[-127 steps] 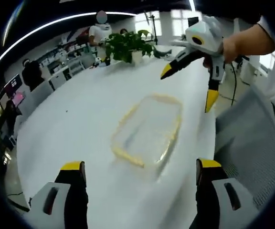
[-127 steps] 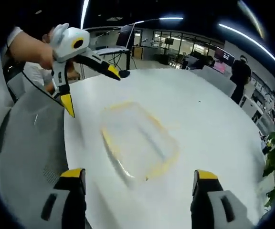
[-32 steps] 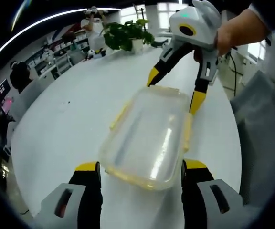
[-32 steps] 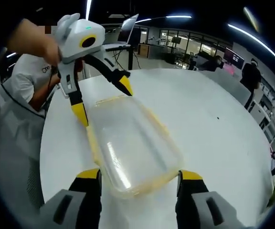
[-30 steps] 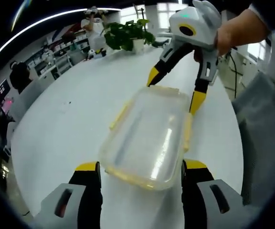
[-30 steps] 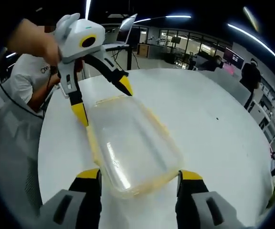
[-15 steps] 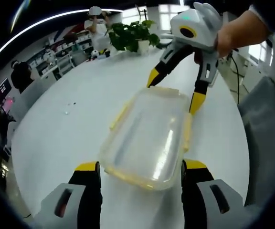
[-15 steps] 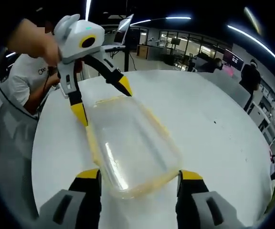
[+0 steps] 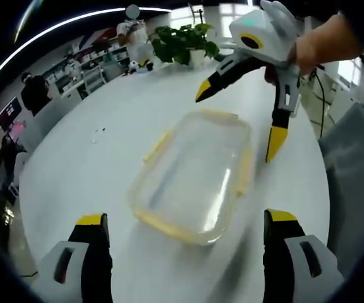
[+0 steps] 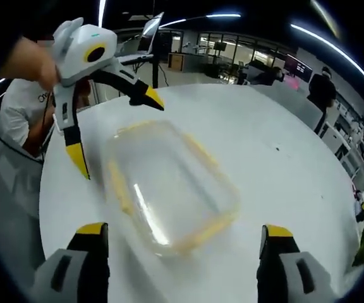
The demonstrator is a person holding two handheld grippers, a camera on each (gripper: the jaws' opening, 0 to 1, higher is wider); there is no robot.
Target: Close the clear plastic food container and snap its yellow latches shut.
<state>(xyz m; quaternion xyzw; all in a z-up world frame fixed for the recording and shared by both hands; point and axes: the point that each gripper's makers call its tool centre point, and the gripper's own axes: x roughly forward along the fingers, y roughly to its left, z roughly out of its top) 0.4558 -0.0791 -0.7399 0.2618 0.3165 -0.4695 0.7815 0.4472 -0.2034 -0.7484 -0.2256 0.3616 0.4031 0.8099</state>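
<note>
A clear plastic container (image 9: pixel 194 170) with its lid on and yellow latches (image 9: pixel 244 169) along its rim lies on the white table (image 9: pixel 87 170). My left gripper (image 9: pixel 185 219) is open, its yellow-tipped jaws spread wider than the container's near end and touching nothing. Over the far end hovers my right gripper (image 9: pixel 239 118), held by a hand and open. In the right gripper view the same container (image 10: pixel 169 183) lies ahead of the open right gripper (image 10: pixel 182 230), with the left gripper (image 10: pixel 115 129) open beyond its far end. Whether the latches are snapped down I cannot tell.
A potted plant (image 9: pixel 185 41) stands at the table's far edge. A grey chair (image 9: pixel 352 183) sits close to the table on the right. People and desks fill the background. The table (image 10: pixel 289 164) stretches bare beside the container.
Both grippers have opened wider and drawn slightly back from the container's ends, which their jaws flanked closely before. The container stays in place on the table.
</note>
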